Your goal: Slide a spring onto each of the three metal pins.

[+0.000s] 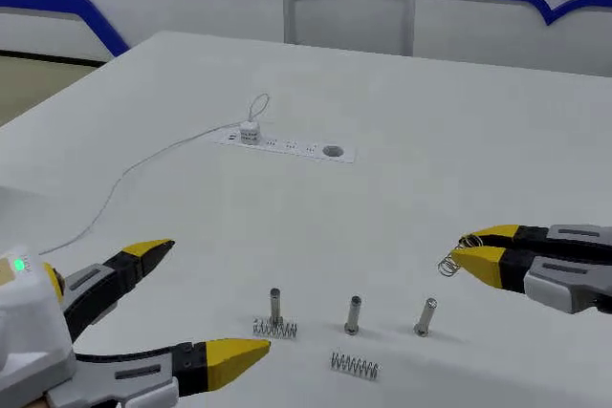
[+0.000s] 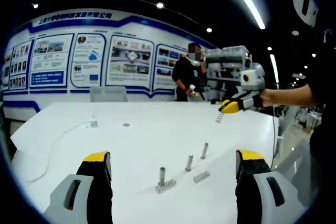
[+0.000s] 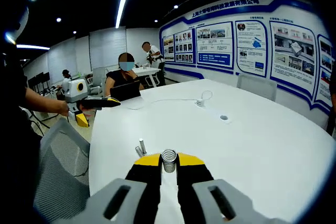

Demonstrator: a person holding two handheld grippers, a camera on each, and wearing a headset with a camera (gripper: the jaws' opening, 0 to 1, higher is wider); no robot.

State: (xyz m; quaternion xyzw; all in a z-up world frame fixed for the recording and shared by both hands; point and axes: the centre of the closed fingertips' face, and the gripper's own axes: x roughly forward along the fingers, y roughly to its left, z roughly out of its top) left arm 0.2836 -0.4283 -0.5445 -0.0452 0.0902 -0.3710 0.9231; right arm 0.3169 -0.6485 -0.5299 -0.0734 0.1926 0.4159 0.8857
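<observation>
Small silver coiled-wire spring [image 1: 448, 263]: clamping in yellow-tipped right gripper [image 1: 470, 247], best centring bore above nearest upright steel pin [image 1: 426, 316]; left gripper [image 1: 218, 298] gaping.

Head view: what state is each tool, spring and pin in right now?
Left gripper, open, empty.
Right gripper, shut on held spring.
Left pin, upright, bare.
Middle pin, upright, bare.
Right pin, upright, bare.
Back spring, lying flat by left pin.
Front spring, lying flat, apart from pins.
</observation>
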